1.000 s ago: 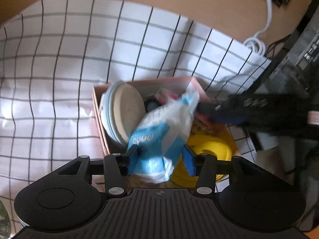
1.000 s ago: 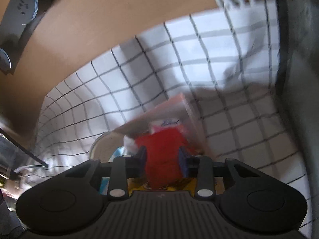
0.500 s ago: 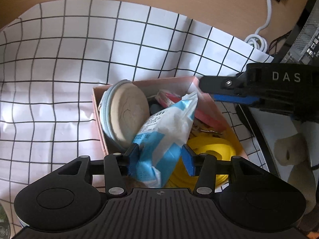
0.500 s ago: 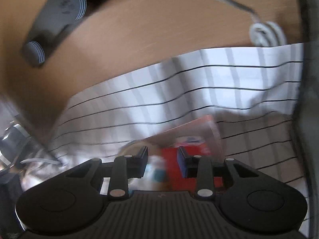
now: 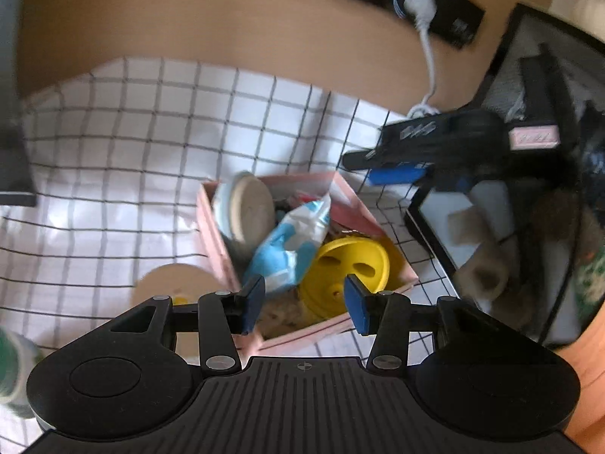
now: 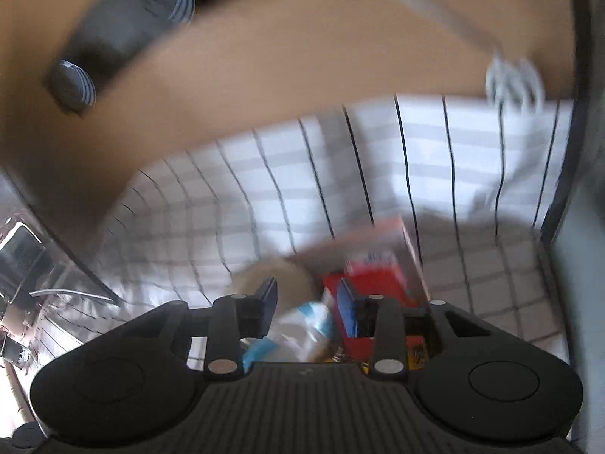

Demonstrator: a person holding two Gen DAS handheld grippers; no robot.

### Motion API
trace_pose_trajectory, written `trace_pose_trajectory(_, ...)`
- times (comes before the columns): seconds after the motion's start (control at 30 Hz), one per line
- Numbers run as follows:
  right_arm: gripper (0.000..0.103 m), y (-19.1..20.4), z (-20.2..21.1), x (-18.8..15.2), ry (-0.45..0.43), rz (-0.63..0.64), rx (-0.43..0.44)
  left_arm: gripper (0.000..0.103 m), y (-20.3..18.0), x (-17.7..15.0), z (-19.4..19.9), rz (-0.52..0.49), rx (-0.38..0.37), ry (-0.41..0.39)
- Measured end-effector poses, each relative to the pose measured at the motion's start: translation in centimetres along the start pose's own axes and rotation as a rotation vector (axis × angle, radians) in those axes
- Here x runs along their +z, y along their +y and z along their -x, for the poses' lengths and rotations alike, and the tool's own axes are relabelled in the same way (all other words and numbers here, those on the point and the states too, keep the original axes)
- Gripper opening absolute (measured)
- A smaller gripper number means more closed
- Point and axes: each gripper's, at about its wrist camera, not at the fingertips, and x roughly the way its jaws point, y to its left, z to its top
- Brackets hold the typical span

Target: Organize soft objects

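Observation:
A pink box [image 5: 351,196] stands on the checked cloth [image 5: 113,151]. In it are a round beige and blue pouch [image 5: 249,208], a blue and white packet [image 5: 291,242], a yellow disc [image 5: 351,265] and a red packet [image 6: 378,276]. My left gripper [image 5: 304,302] hovers open above the box's near end, with nothing between its pads. My right gripper [image 6: 306,306], blurred, hangs over the box with its jaws opening and nothing gripped. It also shows in the left wrist view as a black right gripper [image 5: 435,143] beyond the box.
A beige roll [image 5: 170,283] lies left of the box. A black wire crate [image 5: 491,234] with plush things stands at the right. A power strip [image 5: 453,19] and a white cable [image 5: 429,60] lie on the wooden table behind.
My left gripper has drawn back and up, leaving the blue and white packet in the box. My right gripper let go of the red packet, rose, and its jaws widened.

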Motion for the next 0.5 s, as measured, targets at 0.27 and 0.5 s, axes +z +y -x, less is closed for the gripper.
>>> trace_pose_trajectory(0.27, 0.064, 2.9, 5.2, -7.3, -0.063, 0.08, -0.044, 0.05, 1.5, -8.2, 3.8, 0.022, 0.031, -0.092)
trace_pose_trajectory(0.5, 0.073, 3.0, 5.2, -16.5, 0.034, 0.335, 0.02, 0.05, 0.6, -16.3, 2.1, 0.142, 0.327, -0.054)
